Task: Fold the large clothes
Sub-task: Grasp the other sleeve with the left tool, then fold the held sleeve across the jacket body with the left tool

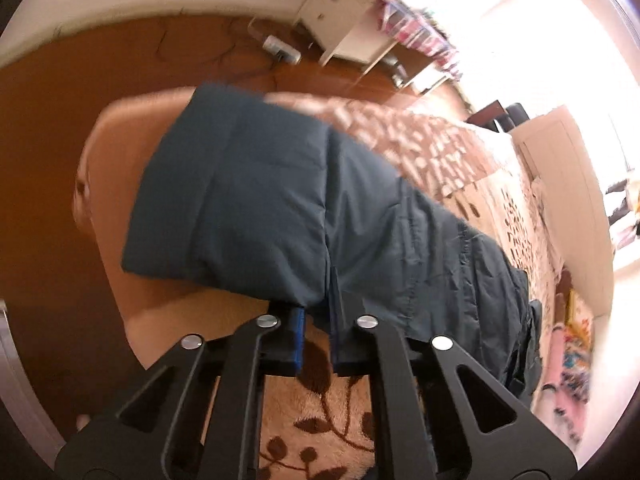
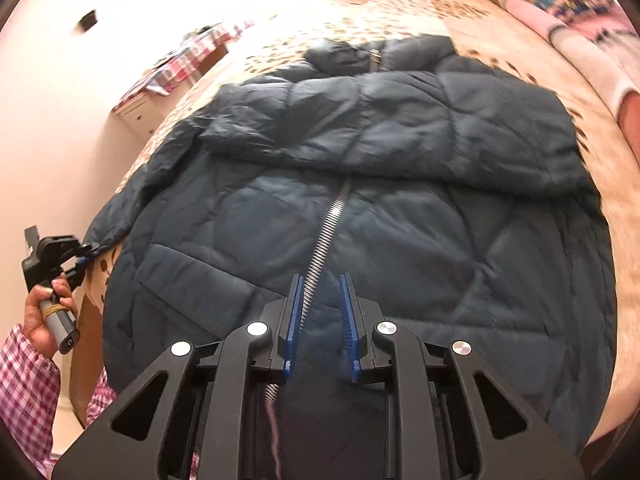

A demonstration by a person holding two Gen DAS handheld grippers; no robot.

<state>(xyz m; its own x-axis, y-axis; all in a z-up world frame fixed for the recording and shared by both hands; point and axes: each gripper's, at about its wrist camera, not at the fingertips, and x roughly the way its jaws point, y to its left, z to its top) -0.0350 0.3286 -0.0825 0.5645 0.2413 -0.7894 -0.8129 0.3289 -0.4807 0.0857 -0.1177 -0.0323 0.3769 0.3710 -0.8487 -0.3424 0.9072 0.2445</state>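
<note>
A large dark blue quilted jacket (image 2: 360, 208) lies spread on a bed, with its silver zipper (image 2: 328, 232) running down the middle and one sleeve folded across the chest. My right gripper (image 2: 320, 292) is open over the jacket's lower front, its jaws on either side of the zipper. My left gripper (image 1: 318, 312) is shut on the jacket's sleeve end (image 1: 256, 208) and holds it at the bed's edge. It also shows in the right wrist view (image 2: 82, 254), held in a hand at the far left.
The bed has a beige bedspread with brown leaf print (image 1: 460, 152). A white bedside cabinet (image 1: 344, 16) stands on the brown floor (image 1: 60, 120). Pillows and coloured bedding (image 2: 580, 28) lie at the head of the bed.
</note>
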